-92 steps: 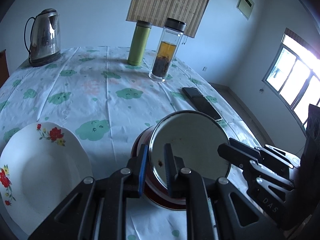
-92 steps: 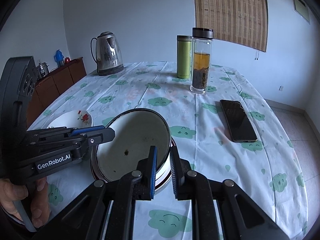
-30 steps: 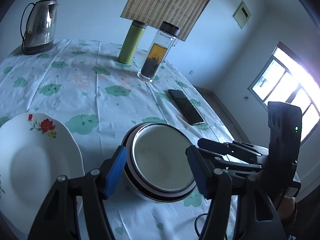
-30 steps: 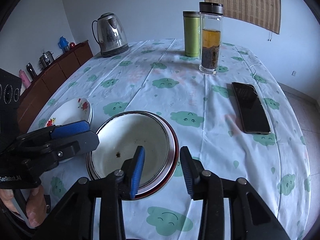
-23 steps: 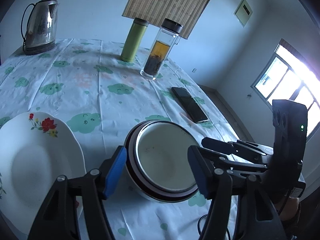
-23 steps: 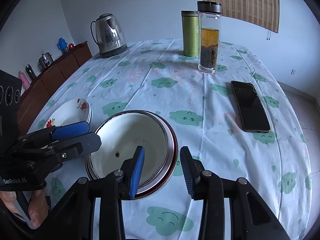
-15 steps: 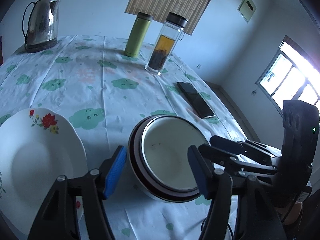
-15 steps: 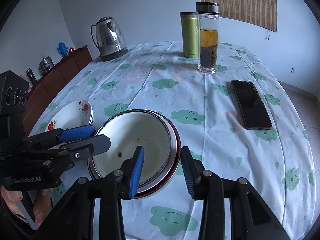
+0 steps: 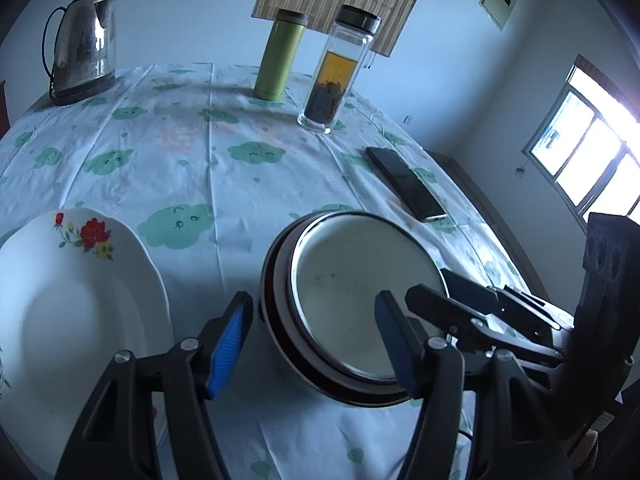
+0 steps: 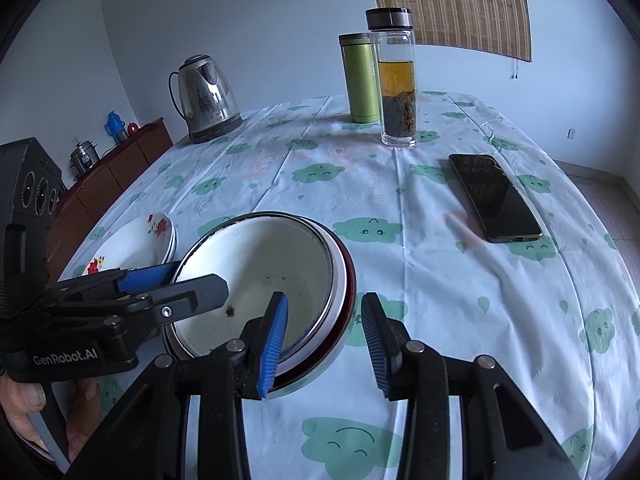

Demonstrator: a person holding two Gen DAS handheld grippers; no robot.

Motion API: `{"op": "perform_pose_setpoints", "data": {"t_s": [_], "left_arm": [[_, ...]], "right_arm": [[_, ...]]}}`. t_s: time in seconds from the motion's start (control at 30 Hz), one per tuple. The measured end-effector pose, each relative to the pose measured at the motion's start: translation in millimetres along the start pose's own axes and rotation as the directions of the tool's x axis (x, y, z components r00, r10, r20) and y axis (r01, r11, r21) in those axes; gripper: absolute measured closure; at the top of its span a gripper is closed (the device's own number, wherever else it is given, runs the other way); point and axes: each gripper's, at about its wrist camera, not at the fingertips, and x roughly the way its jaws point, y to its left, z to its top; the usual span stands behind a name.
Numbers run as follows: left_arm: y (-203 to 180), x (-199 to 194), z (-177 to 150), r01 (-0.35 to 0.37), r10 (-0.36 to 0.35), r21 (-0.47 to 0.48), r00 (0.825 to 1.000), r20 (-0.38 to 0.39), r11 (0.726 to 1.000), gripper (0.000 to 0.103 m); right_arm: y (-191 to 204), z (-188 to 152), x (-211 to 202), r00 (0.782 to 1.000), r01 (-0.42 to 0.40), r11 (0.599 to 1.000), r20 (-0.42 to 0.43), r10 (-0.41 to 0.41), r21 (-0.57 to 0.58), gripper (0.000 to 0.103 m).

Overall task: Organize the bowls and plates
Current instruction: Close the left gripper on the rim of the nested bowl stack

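With the white enamel bowl (image 9: 360,300) already nested in the red-rimmed bowl (image 10: 347,280), both tools, left (image 9: 312,336) and right (image 10: 324,332), are gaping wide and empty, leaving the flowered white plates (image 9: 72,312) seemingly unsorted.

Both grippers: matte black plastic w/ triangular cut-outs, silver screws at the finger pivots, ribbed blue pads (image 10: 273,344). Left gripper (image 10: 176,282) reads "GenRobot.AI" in white; bare-skinned hand (image 10: 44,416) on its handle. Right gripper (image 9: 430,290) has a boxy black housing w/ round lenses.
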Motion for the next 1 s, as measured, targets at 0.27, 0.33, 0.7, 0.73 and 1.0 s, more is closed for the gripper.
{"op": "perform_pose_setpoints", "data": {"t_s": [0.27,0.33,0.7,0.73,1.0], "left_arm": [[-4,5,-3,-0.032,0.032,0.029,0.999,-0.008,0.999,0.047],[-4,6,-3,-0.053,0.054,0.038,0.999,-0.006,0.998,0.054],[-8,14,-8,-0.101,0.103,0.065,0.994,-0.028,0.993,0.054],[-7,15,-8,-0.102,0.104,0.061,0.994,-0.031,0.993,0.054],[-4,14,-8,-0.092,0.093,0.03,0.995,-0.036,0.995,0.058]], "right_arm": [[1,-4,2,0.999,0.001,1.0,0.033,-0.001,0.007,0.063],[2,-4,3,0.999,0.009,1.0,0.038,-0.009,0.005,0.063],[2,-9,8,1.0,0.011,1.0,0.017,-0.012,0.019,0.063],[2,-9,10,1.0,0.004,1.0,0.004,-0.004,0.026,0.063],[2,-7,6,1.0,0.0,0.999,0.007,0.0,0.046,0.074]]}}
